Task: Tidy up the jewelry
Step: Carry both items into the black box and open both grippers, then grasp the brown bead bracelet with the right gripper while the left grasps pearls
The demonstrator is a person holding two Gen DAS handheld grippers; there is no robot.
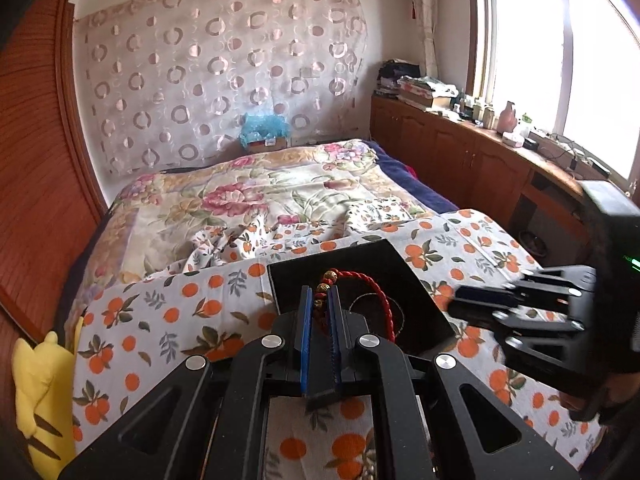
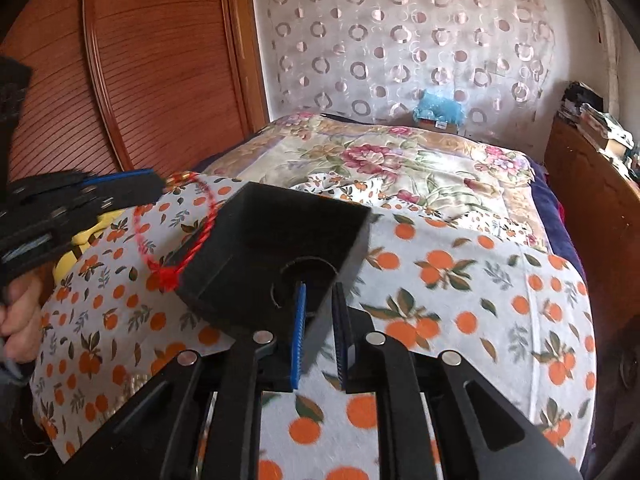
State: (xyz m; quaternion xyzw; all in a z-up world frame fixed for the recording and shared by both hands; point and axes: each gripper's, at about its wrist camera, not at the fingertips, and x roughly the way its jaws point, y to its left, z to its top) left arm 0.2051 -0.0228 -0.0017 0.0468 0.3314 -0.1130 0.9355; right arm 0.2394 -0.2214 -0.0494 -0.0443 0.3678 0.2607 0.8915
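Note:
A red cord bracelet [image 1: 362, 277] with gold beads is pinched in my left gripper [image 1: 320, 292], which is shut on its beaded end. Its loop hangs over an open black box [image 1: 376, 264] on the orange-print cloth [image 1: 160, 320]. In the right wrist view the bracelet [image 2: 208, 204] trails from my left gripper [image 2: 162, 189] down across the left rim of the box [image 2: 256, 264]. My right gripper [image 2: 320, 292] straddles the box's near wall. The blue pad lies against the wall and the other pad stands slightly off it. From the left wrist view my right gripper [image 1: 456, 300] is blurred at the box's right edge.
A yellow plush toy [image 1: 40, 392] lies at the cloth's left edge. A floral quilt [image 1: 260, 196] covers the bed beyond. A wooden wardrobe [image 1: 36, 160] stands to the left, a cluttered wooden cabinet [image 1: 480, 148] under the window to the right. A person's hand [image 2: 16, 320] grips the left handle.

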